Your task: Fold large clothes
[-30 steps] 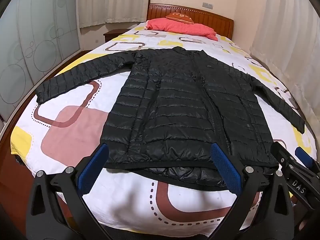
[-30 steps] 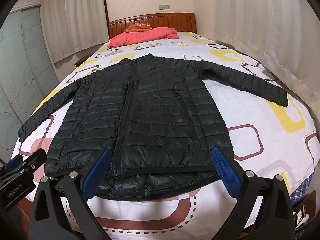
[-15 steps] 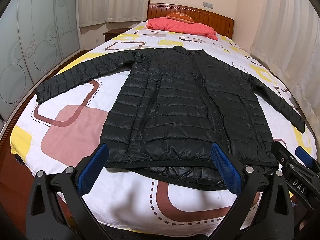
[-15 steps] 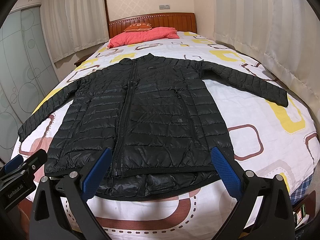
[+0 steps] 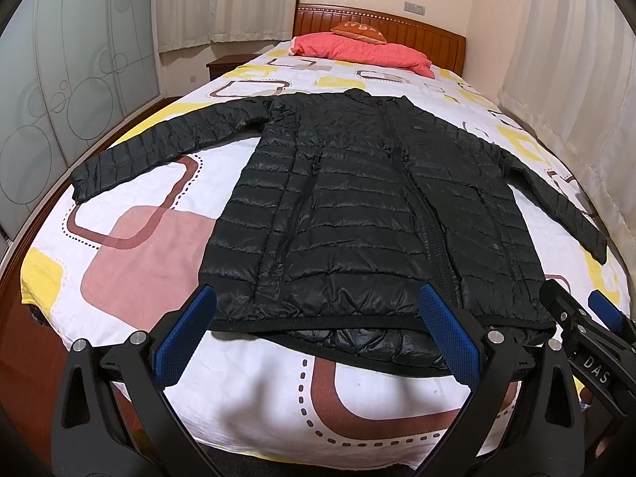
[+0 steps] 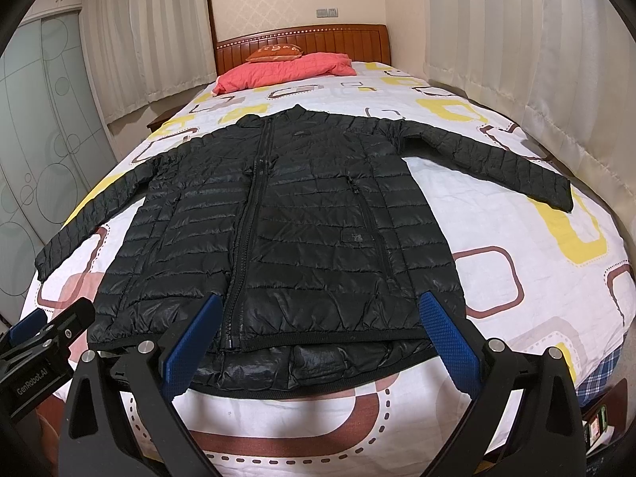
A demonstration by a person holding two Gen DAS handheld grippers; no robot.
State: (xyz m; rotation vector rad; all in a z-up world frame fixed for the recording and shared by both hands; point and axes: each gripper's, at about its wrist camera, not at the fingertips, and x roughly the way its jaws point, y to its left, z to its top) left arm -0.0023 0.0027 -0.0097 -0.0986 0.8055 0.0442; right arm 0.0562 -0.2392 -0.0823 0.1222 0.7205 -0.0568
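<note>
Left gripper [image 5: 318,334] spread wide, nothing between the blue pads [image 5: 187,334], hanging above the foot of the bed [image 5: 131,262] over the jacket's near hem. Right gripper [image 6: 318,338] same: fingers apart, empty, also over the hem, more toward the zipper side. Each shows up at the edge of the other's view, so they sit side by side, close. Likely a start pose: both tools squared up to the garment before any grab.

Jacket [image 5: 357,214], black quilted puffer, lies flat front-up in the middle of the bed, zipped, collar toward the headboard [image 6: 318,37], hem nearest the tools. Both sleeves spread out sideways; left sleeve [image 5: 159,151] runs toward the bed's left edge, right sleeve [image 6: 497,163] toward the curtain side. Back hem peeks out below the front hem. Laid out this way so sleeves can be folded in first. No fold made yet.

Red pillow [image 5: 357,49] at the head, well clear of the jacket.
</note>
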